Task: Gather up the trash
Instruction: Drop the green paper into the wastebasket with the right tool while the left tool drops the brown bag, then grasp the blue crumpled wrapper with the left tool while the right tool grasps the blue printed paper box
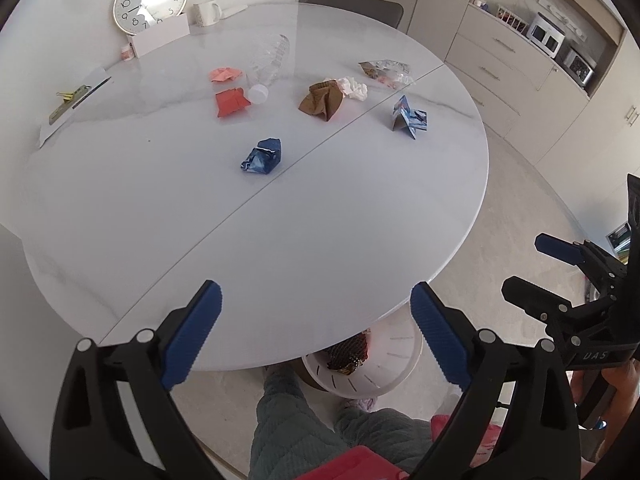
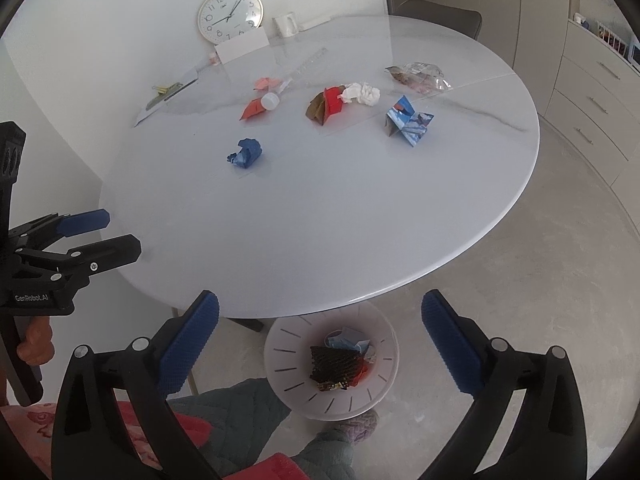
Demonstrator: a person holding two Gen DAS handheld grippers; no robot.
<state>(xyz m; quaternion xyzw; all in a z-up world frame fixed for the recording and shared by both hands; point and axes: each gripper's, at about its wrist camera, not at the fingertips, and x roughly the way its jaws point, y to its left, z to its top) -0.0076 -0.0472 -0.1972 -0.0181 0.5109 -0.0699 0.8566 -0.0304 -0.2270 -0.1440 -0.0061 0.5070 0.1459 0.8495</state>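
Observation:
My left gripper (image 1: 316, 296) is open and empty over the near edge of the round white table (image 1: 280, 232). My right gripper (image 2: 320, 304) hangs open and empty above a white bin (image 2: 288, 360) on the floor, which holds dark and blue scraps (image 2: 336, 366). Further back on the table lie a crumpled blue paper (image 1: 262, 156), a red paper (image 1: 232, 102), a pink paper (image 1: 225, 74), a clear bottle (image 1: 270, 60), a brown paper (image 1: 321, 100), a white tissue (image 1: 353, 87), a clear wrapper (image 1: 386, 71) and a folded blue print (image 1: 410, 116).
A clock (image 1: 150, 0), a mug (image 1: 207, 12) and a white box (image 1: 160, 36) stand at the table's back by the wall. Papers with a clip (image 1: 70, 98) lie at its left. A chair (image 1: 356, 4) stands behind, cabinets (image 1: 500, 64) at right. The person's legs (image 1: 288, 420) are below.

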